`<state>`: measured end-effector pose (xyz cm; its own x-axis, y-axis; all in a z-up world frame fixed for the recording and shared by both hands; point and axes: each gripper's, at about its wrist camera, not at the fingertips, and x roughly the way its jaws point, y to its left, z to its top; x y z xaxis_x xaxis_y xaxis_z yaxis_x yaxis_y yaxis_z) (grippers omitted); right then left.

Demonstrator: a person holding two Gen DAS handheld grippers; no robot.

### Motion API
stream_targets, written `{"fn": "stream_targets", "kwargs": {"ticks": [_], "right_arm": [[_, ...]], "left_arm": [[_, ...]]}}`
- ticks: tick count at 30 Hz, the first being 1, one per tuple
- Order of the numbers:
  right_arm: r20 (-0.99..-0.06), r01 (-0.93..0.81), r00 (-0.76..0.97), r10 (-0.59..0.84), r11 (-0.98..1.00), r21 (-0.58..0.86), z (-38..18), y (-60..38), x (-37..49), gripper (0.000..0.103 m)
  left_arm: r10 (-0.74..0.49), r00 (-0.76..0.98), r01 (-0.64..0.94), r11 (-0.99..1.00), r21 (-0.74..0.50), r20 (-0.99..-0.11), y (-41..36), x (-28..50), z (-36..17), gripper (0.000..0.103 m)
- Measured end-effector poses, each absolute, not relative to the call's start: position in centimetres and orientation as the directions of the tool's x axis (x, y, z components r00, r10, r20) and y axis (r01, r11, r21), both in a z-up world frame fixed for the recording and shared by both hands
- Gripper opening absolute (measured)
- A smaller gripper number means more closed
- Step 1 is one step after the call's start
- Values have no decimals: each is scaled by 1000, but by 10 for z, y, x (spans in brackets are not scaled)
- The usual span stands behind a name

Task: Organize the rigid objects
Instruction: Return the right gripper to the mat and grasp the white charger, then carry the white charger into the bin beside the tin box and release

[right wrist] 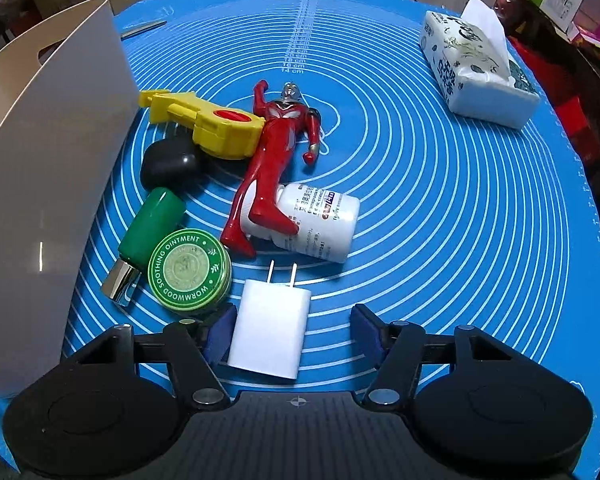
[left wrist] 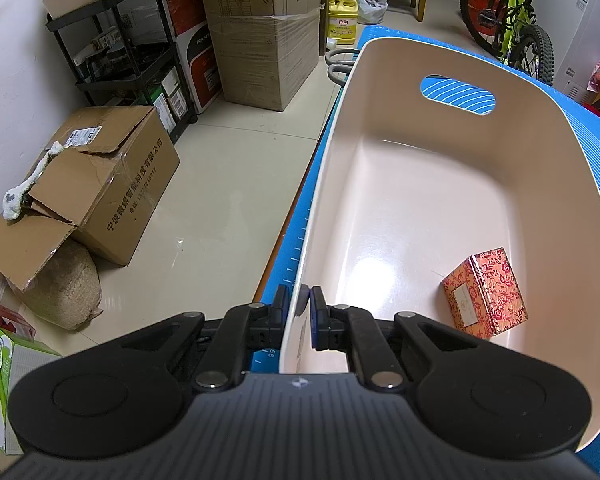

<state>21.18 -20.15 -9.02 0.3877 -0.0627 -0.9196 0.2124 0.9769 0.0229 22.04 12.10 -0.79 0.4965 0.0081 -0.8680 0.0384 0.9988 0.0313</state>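
Left gripper (left wrist: 303, 310) pinches the bin (left wrist: 432, 184) wall, one pad on each side. Only the left wrist view sees inside: a red box (left wrist: 486, 294) on the bin floor. Right gripper (right wrist: 290, 332) is spread around the charger (right wrist: 270, 330) on the mat (right wrist: 460, 200), left pad touching it. Only the right view shows the figure (right wrist: 274, 152), bottle (right wrist: 320, 222) and tin (right wrist: 188, 270) beside the bin.
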Motion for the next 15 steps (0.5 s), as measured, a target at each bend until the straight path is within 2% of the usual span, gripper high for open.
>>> {"fn": "stream_targets", "kwargs": {"ticks": [6, 15], "right_arm": [[-912, 202, 406, -62, 979, 24, -87, -198, 210, 42], [-883, 219, 463, -72, 975, 36, -71, -197, 199, 42]], "left_arm": [[7, 496, 37, 999, 29, -868, 121, 220, -8, 12], [7, 496, 36, 999, 29, -868, 121, 220, -8, 12]]}}
